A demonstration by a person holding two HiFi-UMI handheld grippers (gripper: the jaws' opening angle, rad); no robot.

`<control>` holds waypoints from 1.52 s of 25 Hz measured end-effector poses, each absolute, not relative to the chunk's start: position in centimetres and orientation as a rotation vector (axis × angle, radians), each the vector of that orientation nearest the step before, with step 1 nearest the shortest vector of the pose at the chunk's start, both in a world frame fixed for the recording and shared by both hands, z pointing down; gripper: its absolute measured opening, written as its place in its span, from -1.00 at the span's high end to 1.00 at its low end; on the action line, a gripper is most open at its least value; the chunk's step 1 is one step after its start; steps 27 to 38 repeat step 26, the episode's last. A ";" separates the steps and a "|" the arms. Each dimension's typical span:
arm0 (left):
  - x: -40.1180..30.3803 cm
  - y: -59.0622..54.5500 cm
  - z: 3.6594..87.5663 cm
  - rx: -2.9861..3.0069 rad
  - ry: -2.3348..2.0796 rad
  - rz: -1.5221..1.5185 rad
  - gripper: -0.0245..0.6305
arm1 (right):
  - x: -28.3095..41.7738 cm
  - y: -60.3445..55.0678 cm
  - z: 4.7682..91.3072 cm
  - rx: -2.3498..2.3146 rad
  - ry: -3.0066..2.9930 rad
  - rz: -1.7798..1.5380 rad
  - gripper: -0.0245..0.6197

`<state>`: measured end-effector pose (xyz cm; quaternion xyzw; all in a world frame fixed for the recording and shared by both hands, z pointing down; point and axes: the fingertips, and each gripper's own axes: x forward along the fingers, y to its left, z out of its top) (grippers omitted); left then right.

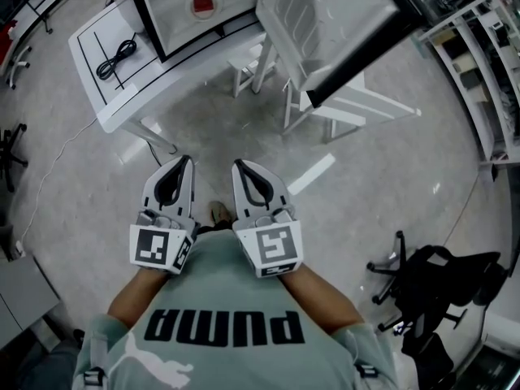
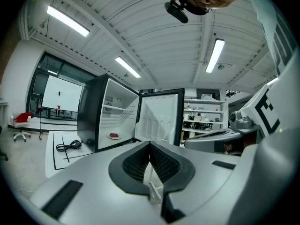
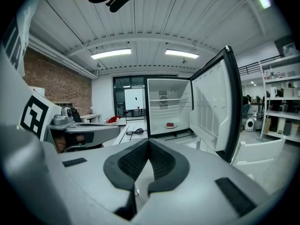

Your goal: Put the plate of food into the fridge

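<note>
A white plate with red food (image 1: 202, 6) sits on the floor of the open fridge (image 1: 175, 19), which stands on a white table (image 1: 101, 96). The same plate (image 2: 114, 136) shows in the left gripper view, and the plate (image 3: 170, 125) again in the right gripper view. The fridge door (image 1: 325, 15) hangs wide open to the right. Both grippers are held side by side near my chest, far from the fridge. My left gripper (image 1: 188, 160) is shut with nothing in it, its tip (image 2: 150, 145) closed. My right gripper (image 1: 236, 164) is shut and empty too.
A black cable (image 1: 118, 55) lies on the table left of the fridge. White chairs (image 1: 341, 108) stand under the open door. A black office chair (image 1: 431, 287) is at my lower right. Shelving (image 1: 479, 63) lines the right wall.
</note>
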<state>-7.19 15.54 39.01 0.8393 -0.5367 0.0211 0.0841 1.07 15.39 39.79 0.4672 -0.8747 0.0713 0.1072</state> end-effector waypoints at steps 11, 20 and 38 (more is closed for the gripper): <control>-6.1 16.9 39.2 2.532 -1.569 0.071 0.91 | 1.3 16.5 39.6 1.397 -2.590 0.204 0.91; -6.4 17.3 39.2 2.536 -1.568 0.069 0.91 | 0.9 16.9 39.5 1.404 -2.593 0.205 0.91; -7.2 17.5 39.3 2.530 -1.574 0.069 0.91 | 0.1 17.1 39.4 1.394 -2.603 0.200 0.91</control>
